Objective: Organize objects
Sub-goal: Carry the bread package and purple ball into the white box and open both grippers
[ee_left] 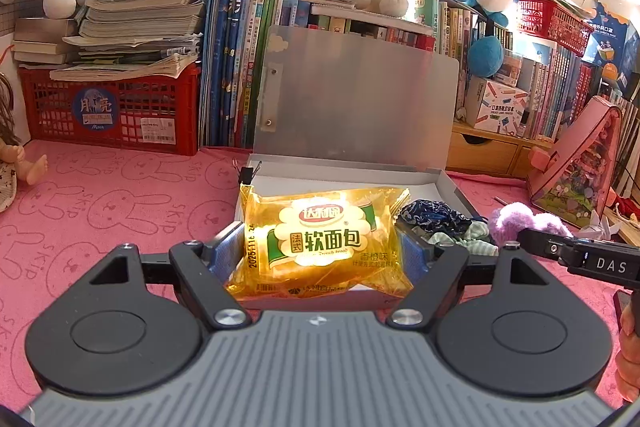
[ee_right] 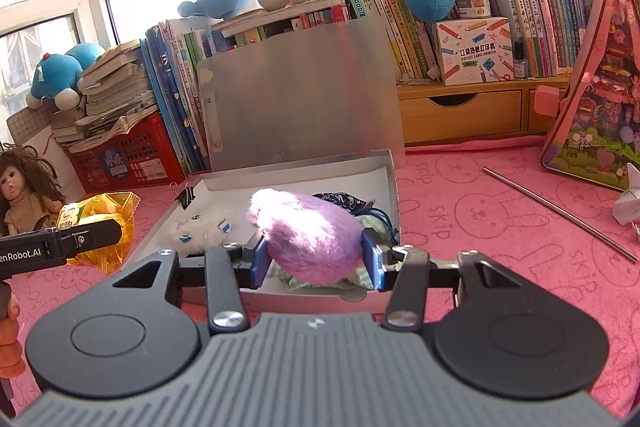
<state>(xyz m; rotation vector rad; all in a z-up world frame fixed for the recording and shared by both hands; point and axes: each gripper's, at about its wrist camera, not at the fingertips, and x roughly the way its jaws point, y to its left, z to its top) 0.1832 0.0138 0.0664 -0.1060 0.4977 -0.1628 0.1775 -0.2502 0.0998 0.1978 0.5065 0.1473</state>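
My left gripper (ee_left: 320, 253) is shut on a yellow bread packet (ee_left: 320, 239), its blue pads pressing both ends, held above the near edge of an open white box (ee_left: 344, 173). The packet (ee_right: 100, 227) and left gripper (ee_right: 96, 233) also show at the left of the right wrist view. My right gripper (ee_right: 316, 261) is shut on a fluffy purple ball (ee_right: 308, 235) over the box (ee_right: 394, 195). Inside the box lie a white plush toy (ee_right: 200, 227) and dark and green fabric scrunchies (ee_right: 352, 205). In the left wrist view the purple ball (ee_left: 516, 221) sits beside the right gripper's finger.
The box's translucent lid (ee_left: 356, 95) stands upright at the back, with a black binder clip (ee_left: 248, 173) on the left corner. Books, a red crate (ee_left: 112, 111), plush toys, a doll (ee_right: 24, 191), a pink triangular bag (ee_right: 596, 99) and a metal rod (ee_right: 560, 213) lie around on the pink cloth.
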